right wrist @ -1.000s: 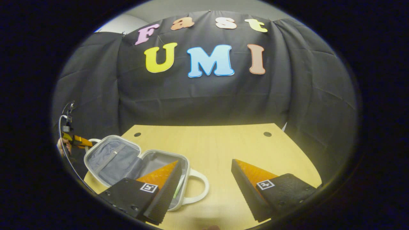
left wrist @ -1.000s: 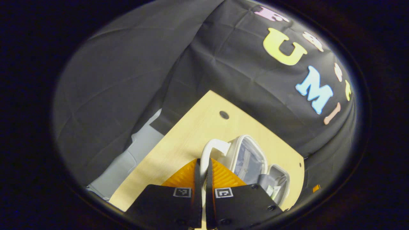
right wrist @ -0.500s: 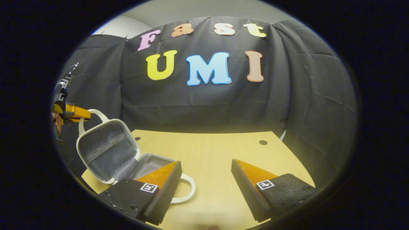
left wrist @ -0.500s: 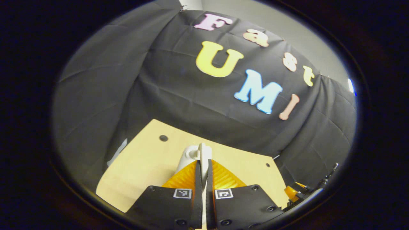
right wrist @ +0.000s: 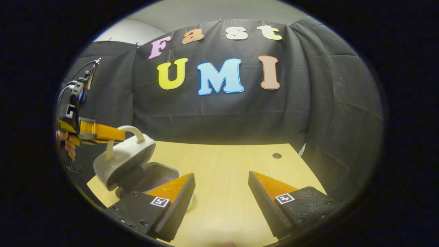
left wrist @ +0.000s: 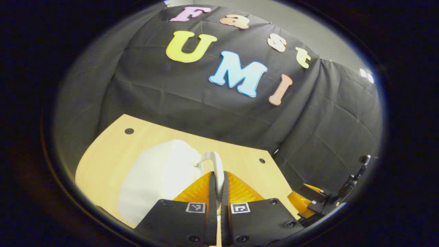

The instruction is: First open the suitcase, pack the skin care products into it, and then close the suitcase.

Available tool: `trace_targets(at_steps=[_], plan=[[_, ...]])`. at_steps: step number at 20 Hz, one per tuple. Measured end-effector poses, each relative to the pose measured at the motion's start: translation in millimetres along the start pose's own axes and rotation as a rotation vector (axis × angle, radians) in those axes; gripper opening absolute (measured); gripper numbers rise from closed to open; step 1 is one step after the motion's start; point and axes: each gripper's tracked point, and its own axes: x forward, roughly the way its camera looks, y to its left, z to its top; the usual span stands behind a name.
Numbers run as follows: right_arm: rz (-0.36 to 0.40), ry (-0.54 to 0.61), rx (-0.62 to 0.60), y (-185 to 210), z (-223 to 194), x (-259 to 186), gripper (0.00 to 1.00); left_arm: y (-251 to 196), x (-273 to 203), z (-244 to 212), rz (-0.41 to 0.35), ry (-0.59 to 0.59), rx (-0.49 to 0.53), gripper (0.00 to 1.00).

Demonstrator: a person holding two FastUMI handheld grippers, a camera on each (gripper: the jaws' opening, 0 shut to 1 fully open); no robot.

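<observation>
The pale wooden surface [right wrist: 233,178] ends at the black cloth wall at the back and at a rounded corner on the right; from its middle to that right edge it lies bare, with a dark round hole [right wrist: 276,155] near the far right corner. The suitcase [right wrist: 127,161], small and off-white with a grey lining, sits near the surface's left front corner. Its lid [left wrist: 157,175] is tilted partway over the base [right wrist: 161,173], a gap left between them.

The left gripper [left wrist: 217,178] has its fingers [left wrist: 197,188] pressed together on the lid's white handle [left wrist: 214,161], and a hand [right wrist: 68,145] holds it off the left edge in the right gripper view. The right gripper [right wrist: 221,187] hovers over the front of the surface with its fingers [right wrist: 175,188] spread wide, gripping nothing; its left finger overlaps the base's near rim.
</observation>
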Motion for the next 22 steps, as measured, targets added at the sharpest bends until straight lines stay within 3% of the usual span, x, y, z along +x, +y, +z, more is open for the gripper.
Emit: trace_targets(at_steps=[4, 6, 12, 13, 15, 17, 18, 19, 20, 22], plan=[[0.027, 0.011, -0.003, -25.8, -9.3, -5.7, 0.89, -28.7, 37.8, -65.6, 0.034, 0.063, 0.025, 0.12], [0.033, 0.02, -0.006, -36.0, -14.3, -9.9, 0.95, -34.5, 55.2, -92.8, 0.065, 0.081, 0.062, 0.13], [-0.014, 0.026, -0.009, -58.8, -20.1, -23.1, 0.95, -36.6, 97.7, -162.7, 0.102, 0.191, 0.129, 0.13], [-0.02, 0.03, -0.005, -59.8, -20.8, -25.0, 0.89, -36.9, 101.7, -171.0, 0.106, 0.21, 0.126, 0.13], [-0.033, 0.023, 0.003, -61.2, -18.3, -27.5, 0.95, -37.2, 106.3, -176.3, 0.095, 0.222, 0.116, 0.17], [-0.056, 0.021, 0.015, -64.2, -18.3, -31.1, 0.89, -38.9, 107.2, -171.0, 0.089, 0.191, 0.101, 0.27], [-0.063, 0.019, 0.02, -63.9, -17.3, -32.8, 0.89, -38.5, 102.9, -162.4, 0.101, 0.164, 0.114, 0.39], [-0.073, 0.014, 0.022, -64.2, -15.6, -34.0, 0.89, -38.7, 99.5, -154.8, 0.101, 0.137, 0.122, 0.34], [-0.084, 0.008, 0.02, -64.8, -13.8, -36.4, 0.95, -39.4, 97.2, -148.0, 0.101, 0.116, 0.125, 0.45], [-0.101, -0.007, 0.015, -63.3, -8.6, -41.3, 0.95, -43.2, 82.0, -129.3, 0.108, 0.057, 0.14, 0.49]])
